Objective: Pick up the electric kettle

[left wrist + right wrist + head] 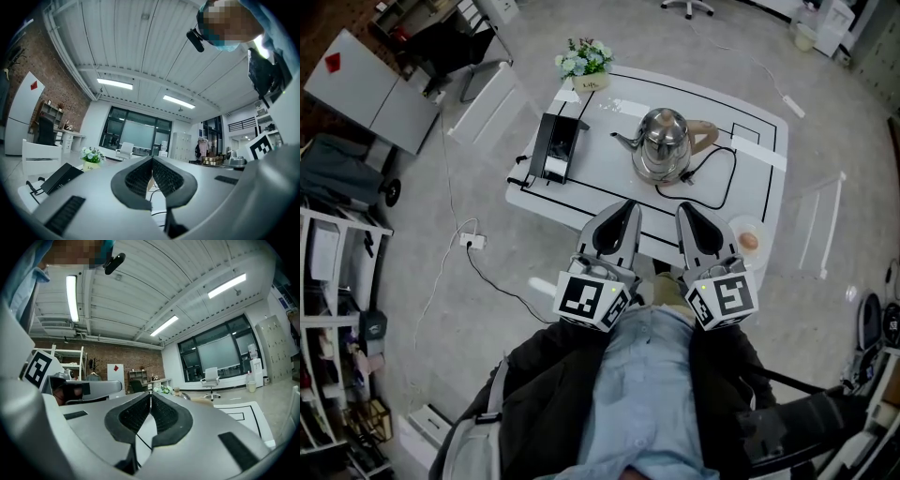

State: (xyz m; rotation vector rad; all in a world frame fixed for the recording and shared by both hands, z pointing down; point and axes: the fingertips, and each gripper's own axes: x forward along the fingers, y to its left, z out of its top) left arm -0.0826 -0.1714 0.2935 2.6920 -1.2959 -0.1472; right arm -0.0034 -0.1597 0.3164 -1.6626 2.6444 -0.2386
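The left claw is fully closed and it holds nothing: in the left gripper view its two ribbed pads meet at the tips with nothing between them. The right claw is in the same state, the jaws pressed together at the front and empty in the right gripper view. Both claws are held level, side by side, above the near edge of the white worktop, and they point across it. Each one has a cube with black and white square markers at the back, the left cube and the right cube, close to the person's light blue shirt.

The electric kettle stands upright on the worktop, about in the middle, in front of both claws and clearly apart from them. It is shiny metal, the spout points to the left of the head view and the tan handle to the right. A black cord goes from its base and makes a loop on the worktop at the right side.

To the left of the kettle lies a black device. At the far left corner stands a small pot with flowers. Near the right claw, at the worktop's near right corner, there is a small round dish with something orange in it; what it is I cannot tell. Black lines are drawn on the worktop.
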